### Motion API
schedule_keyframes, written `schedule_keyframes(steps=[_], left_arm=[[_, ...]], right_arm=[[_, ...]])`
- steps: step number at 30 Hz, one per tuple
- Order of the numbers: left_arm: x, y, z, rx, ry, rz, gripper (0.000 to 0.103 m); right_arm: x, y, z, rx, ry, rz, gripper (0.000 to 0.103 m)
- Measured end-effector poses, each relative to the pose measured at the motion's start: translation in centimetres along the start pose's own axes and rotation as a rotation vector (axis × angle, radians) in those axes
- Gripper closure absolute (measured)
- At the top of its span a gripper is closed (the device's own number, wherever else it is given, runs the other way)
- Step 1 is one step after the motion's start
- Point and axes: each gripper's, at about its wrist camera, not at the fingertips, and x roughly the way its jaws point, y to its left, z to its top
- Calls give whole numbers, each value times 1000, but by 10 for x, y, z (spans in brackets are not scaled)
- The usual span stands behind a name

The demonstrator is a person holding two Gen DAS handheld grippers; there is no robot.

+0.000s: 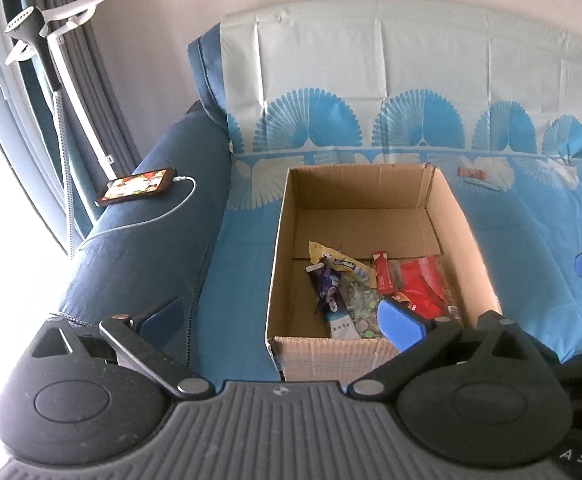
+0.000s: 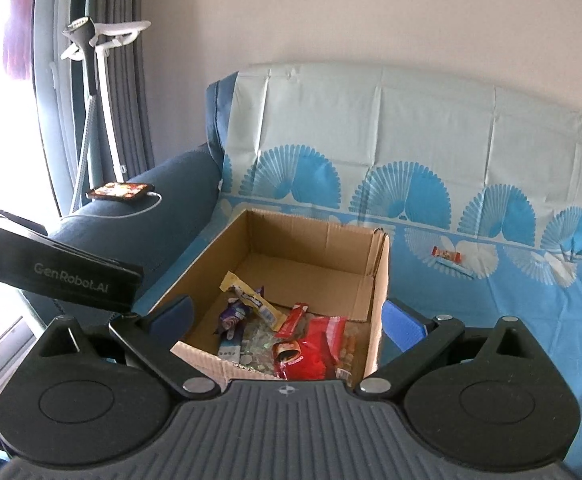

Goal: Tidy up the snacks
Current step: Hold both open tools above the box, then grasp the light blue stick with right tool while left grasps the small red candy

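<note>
One snack bar (image 2: 447, 256) is left outside, lying on the sofa cover (image 2: 491, 320) near its back edge, beyond and to the right of the cardboard box (image 2: 377, 280), long axis running left to right. Both the left gripper (image 1: 281, 320) and the right gripper (image 2: 287, 322) are spread wide and empty over the box's near edge. The right one looks nearer the bar, so reaching forward and rightward probably falls to it

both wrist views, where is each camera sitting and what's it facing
Left wrist: rides on the left gripper, facing the cardboard box on the sofa; own spread fingers show.
Right wrist: rides on the right gripper, facing the box from farther right; own fingers, the left gripper's body show.
Shared: box, snack bar, phone.
</note>
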Motion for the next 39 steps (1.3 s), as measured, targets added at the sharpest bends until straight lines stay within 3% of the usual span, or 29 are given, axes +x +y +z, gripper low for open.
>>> schedule_keyframes(steps=[11, 28, 33, 39], left_arm=[[1, 9, -3, -13, 11, -8, 0], [47, -1, 9, -9, 88, -38, 0], [64, -10, 23, 5, 116, -46, 0], [84, -22, 51, 4, 135, -69, 0]], right_arm=[[-4, 4, 1, 7, -5, -15, 2], [32, -10, -3, 31, 75, -18, 2], [45, -30, -1, 84, 65, -27, 2], [67, -88, 12, 164, 15, -95, 1]])
